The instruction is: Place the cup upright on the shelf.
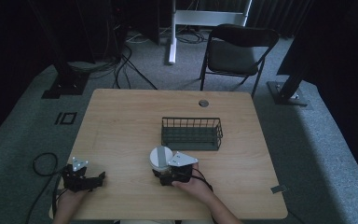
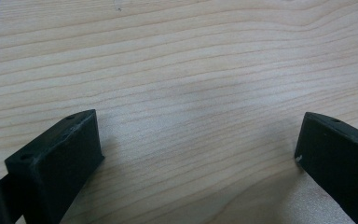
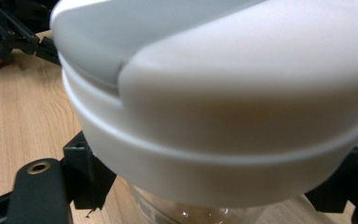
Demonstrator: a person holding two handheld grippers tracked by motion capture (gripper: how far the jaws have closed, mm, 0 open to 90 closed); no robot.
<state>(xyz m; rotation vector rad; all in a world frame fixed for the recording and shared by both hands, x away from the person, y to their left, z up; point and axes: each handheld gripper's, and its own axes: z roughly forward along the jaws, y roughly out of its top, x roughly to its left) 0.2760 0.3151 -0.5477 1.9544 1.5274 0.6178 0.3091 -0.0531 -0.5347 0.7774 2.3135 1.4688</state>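
A clear jar with a wide white lid (image 1: 160,157) stands on the wooden table (image 1: 121,121), just in front of a dark wire basket (image 1: 192,133). My right gripper (image 1: 164,171) holds it from the near side. In the right gripper view the white lid (image 3: 223,84) looms close, and the black jaws press on the clear body (image 3: 182,212) just below it. My left gripper (image 1: 95,179) rests at the table's near left corner. Its jaws stand wide apart, open (image 2: 198,135), over bare wood with nothing between them.
The basket looks empty. A round grommet hole (image 1: 203,103) sits near the table's far edge. A black folding chair (image 1: 237,51) stands behind the table, with cables on the grey carpet (image 1: 121,65). The left gripper (image 3: 9,32) appears far off in the right gripper view.
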